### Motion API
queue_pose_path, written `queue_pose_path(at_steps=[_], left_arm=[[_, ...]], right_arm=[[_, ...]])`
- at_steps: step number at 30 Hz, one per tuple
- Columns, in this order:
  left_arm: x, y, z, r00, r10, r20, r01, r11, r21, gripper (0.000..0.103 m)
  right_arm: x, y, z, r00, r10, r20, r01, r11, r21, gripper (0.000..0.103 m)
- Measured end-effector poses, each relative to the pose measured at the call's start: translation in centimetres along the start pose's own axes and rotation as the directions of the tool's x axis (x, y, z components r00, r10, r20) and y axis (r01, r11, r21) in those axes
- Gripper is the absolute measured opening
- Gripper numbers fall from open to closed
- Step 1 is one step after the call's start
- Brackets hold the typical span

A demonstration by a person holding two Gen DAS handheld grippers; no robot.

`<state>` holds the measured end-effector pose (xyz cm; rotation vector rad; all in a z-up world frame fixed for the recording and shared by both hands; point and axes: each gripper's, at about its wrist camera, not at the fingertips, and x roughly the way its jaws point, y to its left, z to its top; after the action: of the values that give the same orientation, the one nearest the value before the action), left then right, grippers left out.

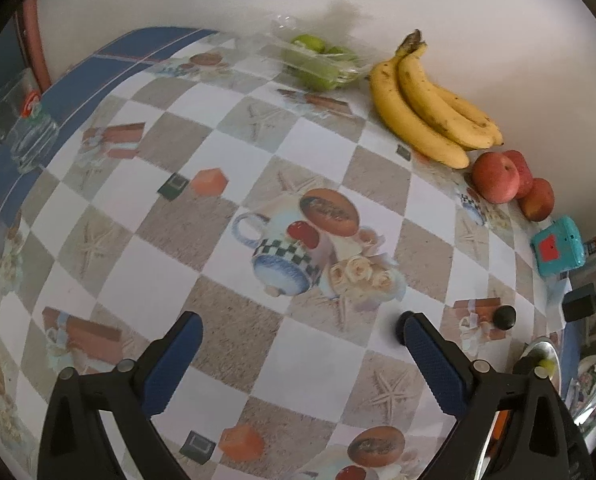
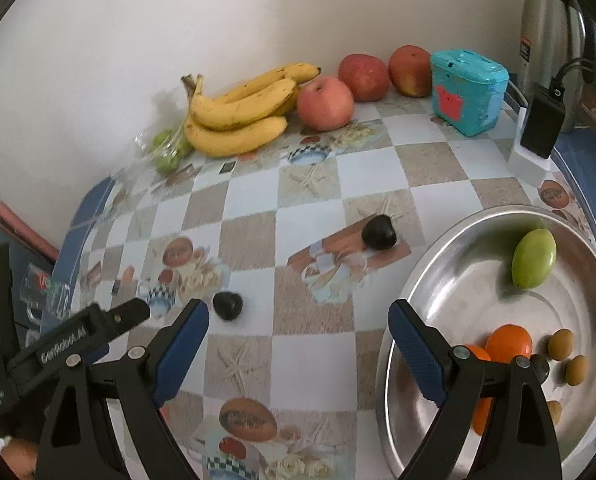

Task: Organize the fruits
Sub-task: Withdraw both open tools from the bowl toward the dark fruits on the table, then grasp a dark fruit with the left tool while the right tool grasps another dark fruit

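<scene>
Both grippers hover spread and empty over a checkered tablecloth [image 2: 305, 364] midway through a fruit tidy-up. The steel bowl [image 2: 437, 272], at 4 o'clock in the right wrist view, already holds a green fruit [image 2: 534, 258], two oranges [image 2: 509, 343] and several small brown fruits [image 2: 560, 344]. Much appears left to do: a bunch of bananas [image 2: 240, 114] and three apples [image 2: 325, 103] line the wall at 12 o'clock, beside a clear bag of green fruits [image 2: 169, 151] at 10 o'clock. Two small dark fruits lie loose on the cloth, one [image 2: 379, 232] near the bowl's rim, the other [image 2: 227, 305] just beyond the right gripper [image 2: 298, 316]. The left gripper [image 1: 299, 330] faces the same row of fruit from across the table, with one of those dark fruits at 4 o'clock.
</scene>
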<state>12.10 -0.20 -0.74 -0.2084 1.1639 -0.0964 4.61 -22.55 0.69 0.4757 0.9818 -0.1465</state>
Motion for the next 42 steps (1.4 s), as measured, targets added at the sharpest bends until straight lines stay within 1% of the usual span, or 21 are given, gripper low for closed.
queue_pose_path(at_steps=[2, 6, 9, 14, 19, 21, 24, 27, 29, 30, 31, 32, 33, 34, 36, 39, 42], left_arm=[[0.1, -0.5, 0.2, 1.0, 0.0, 0.019, 0.0, 1.0, 0.019, 0.102], [0.2, -1.1, 0.6, 0.998, 0.029, 0.058, -0.032, 0.999, 0.044, 0.102], [0.7, -1.2, 0.8, 0.998, 0.03, 0.056, -0.033, 0.998, 0.055, 0.102], [1.3, -1.7, 1.0, 0.999, 0.022, 0.03, -0.024, 0.998, 0.064, 0.102], [1.7, -2.3, 1.0, 1.0, 0.025, 0.019, -0.027, 0.995, 0.098, 0.102], [1.9, -2.3, 0.9, 1.0, 0.025, 0.009, -0.026, 0.995, 0.093, 0.102], [2.2, -2.5, 0.9, 1.0, 0.026, 0.005, -0.027, 0.995, 0.101, 0.101], [2.2, -3.0, 0.7, 1.0, 0.01, 0.011, -0.012, 0.992, 0.127, 0.1], [2.2, -3.5, 0.5, 1.0, 0.004, 0.014, -0.006, 0.989, 0.146, 0.1], [2.2, -3.7, 0.4, 1.0, 0.001, 0.015, -0.003, 0.988, 0.157, 0.098], [2.2, -3.9, 0.4, 1.0, -0.004, 0.014, 0.002, 0.987, 0.162, 0.092], [2.3, -4.2, 0.2, 1.0, -0.014, 0.009, 0.012, 0.985, 0.172, 0.088], [2.4, -4.4, 0.1, 1.0, -0.021, 0.004, 0.019, 0.984, 0.178, 0.087], [2.5, -4.6, 0.0, 1.0, -0.03, -0.003, 0.03, 0.982, 0.184, 0.087], [2.7, -5.0, -0.3, 0.998, -0.051, -0.021, 0.055, 0.979, 0.199, 0.082], [3.0, -5.8, -0.6, 0.997, -0.067, -0.039, 0.074, 0.971, 0.228, 0.08], [3.2, -6.7, -0.9, 0.996, -0.077, -0.054, 0.089, 0.962, 0.257, 0.07]], right_arm=[[0.2, -0.1, 0.3, 1.0, -0.019, 0.006, 0.019, 1.0, 0.001, 0.092], [0.6, -0.6, 0.7, 0.999, -0.031, 0.006, 0.031, 0.999, 0.017, 0.092], [1.0, -0.8, 0.9, 0.999, -0.036, 0.003, 0.036, 0.999, 0.019, 0.092], [1.4, -0.5, 1.3, 0.999, -0.045, 0.008, 0.045, 0.999, -0.003, 0.092], [1.9, -0.5, 1.5, 0.999, -0.038, 0.005, 0.038, 0.999, -0.005, 0.091], [2.0, -0.8, 1.7, 0.999, -0.038, 0.006, 0.038, 0.999, 0.004, 0.088], [2.0, -1.1, 1.9, 0.999, -0.042, 0.01, 0.042, 0.999, 0.009, 0.087], [2.1, -1.5, 2.3, 0.999, -0.029, 0.014, 0.029, 0.999, 0.021, 0.072], [2.4, -1.9, 2.4, 1.0, -0.015, 0.009, 0.014, 0.999, 0.033, 0.072], [2.5, -2.0, 2.4, 1.0, -0.007, 0.006, 0.007, 0.999, 0.037, 0.07], [2.6, -2.2, 2.4, 1.0, -0.005, 0.002, 0.005, 0.999, 0.041, 0.066], [2.8, -2.4, 2.5, 1.0, -0.003, 0.001, 0.003, 0.999, 0.049, 0.063], [2.8, -2.5, 2.6, 1.0, 0.002, 0.001, -0.002, 0.999, 0.053, 0.059], [2.9, -2.6, 2.7, 1.0, 0.009, 0.001, -0.009, 0.999, 0.053, 0.057], [3.2, -2.6, 3.0, 1.0, 0.011, 0.007, -0.011, 0.999, 0.048, 0.057], [3.6, -3.2, 3.6, 0.999, -0.044, 0.021, 0.043, 0.998, 0.045, 0.056], [4.4, -4.4, 4.1, 0.999, -0.047, 0.011, 0.046, 0.996, 0.073, 0.055]])
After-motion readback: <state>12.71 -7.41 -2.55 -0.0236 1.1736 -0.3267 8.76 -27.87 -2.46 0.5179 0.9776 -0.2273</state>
